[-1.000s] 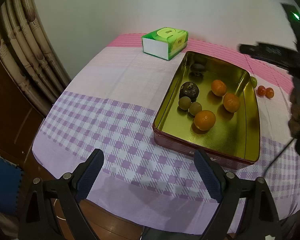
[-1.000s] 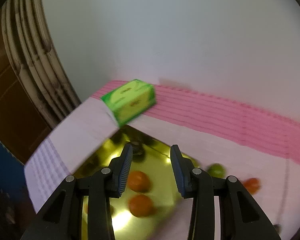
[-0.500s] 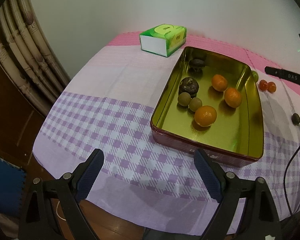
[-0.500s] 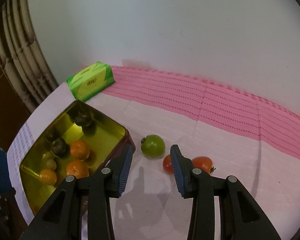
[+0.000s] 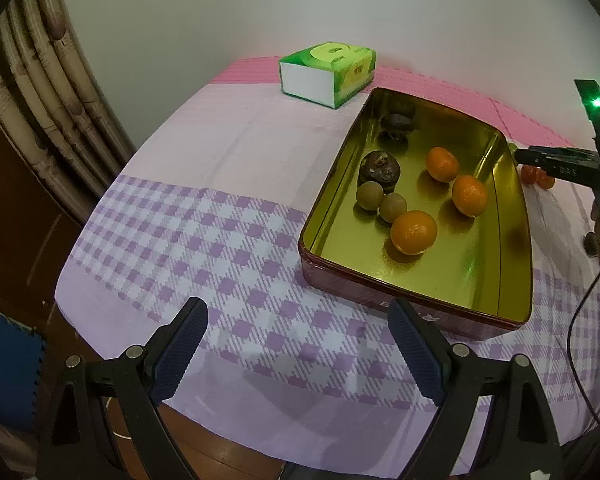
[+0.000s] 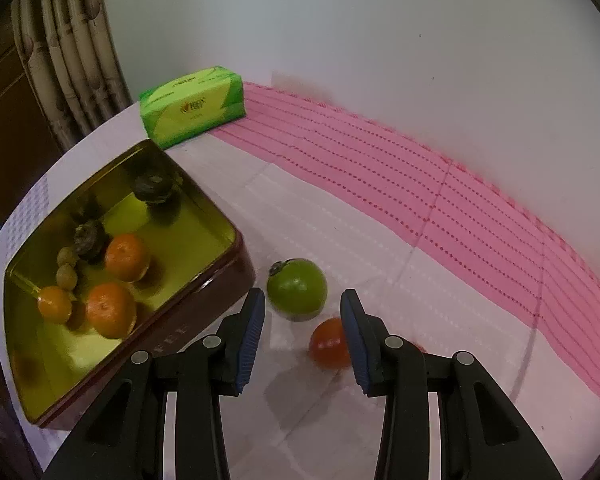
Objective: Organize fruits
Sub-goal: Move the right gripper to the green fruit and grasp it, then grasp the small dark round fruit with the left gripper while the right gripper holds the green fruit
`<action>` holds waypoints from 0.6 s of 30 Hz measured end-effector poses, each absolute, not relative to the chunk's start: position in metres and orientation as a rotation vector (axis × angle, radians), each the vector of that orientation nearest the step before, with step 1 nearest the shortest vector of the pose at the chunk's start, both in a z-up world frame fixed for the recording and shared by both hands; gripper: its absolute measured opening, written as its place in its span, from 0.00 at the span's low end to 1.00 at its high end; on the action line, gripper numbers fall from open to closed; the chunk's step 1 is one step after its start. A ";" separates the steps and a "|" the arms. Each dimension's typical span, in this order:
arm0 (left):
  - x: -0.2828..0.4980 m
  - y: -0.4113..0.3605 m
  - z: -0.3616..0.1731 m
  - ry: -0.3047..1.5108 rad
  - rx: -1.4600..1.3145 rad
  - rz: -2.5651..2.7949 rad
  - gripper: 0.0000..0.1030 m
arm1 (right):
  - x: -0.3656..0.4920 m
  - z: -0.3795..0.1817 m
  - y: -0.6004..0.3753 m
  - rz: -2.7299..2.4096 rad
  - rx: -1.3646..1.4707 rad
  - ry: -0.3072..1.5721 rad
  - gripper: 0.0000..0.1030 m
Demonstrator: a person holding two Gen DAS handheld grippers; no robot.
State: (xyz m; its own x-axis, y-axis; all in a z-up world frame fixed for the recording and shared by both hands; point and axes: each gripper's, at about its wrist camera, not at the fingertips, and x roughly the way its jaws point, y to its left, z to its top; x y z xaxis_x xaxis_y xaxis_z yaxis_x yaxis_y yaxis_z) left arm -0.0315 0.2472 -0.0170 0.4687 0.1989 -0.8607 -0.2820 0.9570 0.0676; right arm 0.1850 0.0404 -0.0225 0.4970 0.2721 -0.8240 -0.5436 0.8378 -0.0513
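Observation:
A gold-lined tin (image 5: 520,240) (image 6: 220,224) holds three oranges (image 5: 414,232), two small brownish-green fruits (image 5: 393,208) and two dark wrinkled fruits (image 5: 380,166). In the right wrist view a green round fruit (image 6: 297,290) lies on the cloth beside the tin, just ahead of my open, empty right gripper (image 6: 303,334). A red tomato (image 6: 329,343) lies against the right finger; a second one behind it is mostly hidden. My left gripper (image 5: 298,354) is open and empty, hovering above the table's near edge, short of the tin.
A green tissue box (image 5: 327,72) (image 6: 192,106) stands at the back by the wall. The table has a checked purple and pink cloth (image 5: 180,240). A curtain (image 5: 40,100) hangs at the left. The right gripper's body and cable (image 5: 580,312) show at the right.
My right gripper has swung from above the tin to the cloth on its right and moved in close to the green fruit and tomatoes. The left gripper has barely moved.

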 end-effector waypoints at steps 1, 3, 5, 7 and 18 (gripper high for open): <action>-0.031 0.246 -0.018 1.044 -0.086 0.293 0.86 | 0.187 -0.024 0.041 0.510 -0.327 0.929 0.40; -0.031 0.245 -0.019 1.046 -0.081 0.291 0.86 | 0.192 -0.027 0.046 0.526 -0.329 0.935 0.40; -0.030 0.244 -0.020 1.047 -0.074 0.289 0.86 | 0.196 -0.031 0.051 0.531 -0.346 0.943 0.40; -0.029 0.243 -0.021 1.048 -0.067 0.290 0.86 | 0.201 -0.039 0.056 0.530 -0.354 0.974 0.38; -0.034 0.226 -0.015 0.995 0.004 0.254 0.86 | 0.112 0.007 -0.089 0.193 -0.052 0.758 0.36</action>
